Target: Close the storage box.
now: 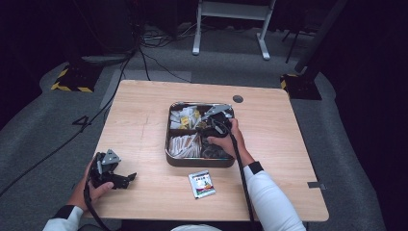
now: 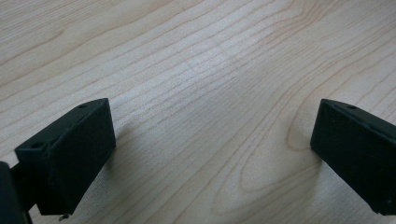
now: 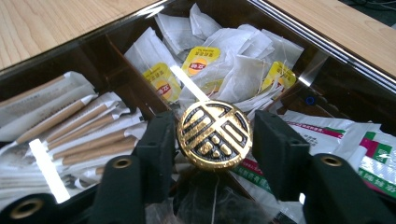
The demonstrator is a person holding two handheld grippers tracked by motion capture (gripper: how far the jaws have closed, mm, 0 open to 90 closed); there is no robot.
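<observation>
A dark metal-rimmed box with four compartments stands in the middle of the wooden table. A round gold knob with embossed bars rises where the box's dividers cross. My right gripper reaches into the box from the right, and in the right gripper view its two black jaws press against the knob's left and right edges. My left gripper rests low over bare wood at the table's front left, held in a hand. Its jaws stand wide apart with nothing between them.
The compartments hold tea bags with yellow tags, paper-wrapped sticks, white, green and red sachets and dark bags. One such sachet lies on the table in front of the box. A round grommet sits near the far edge.
</observation>
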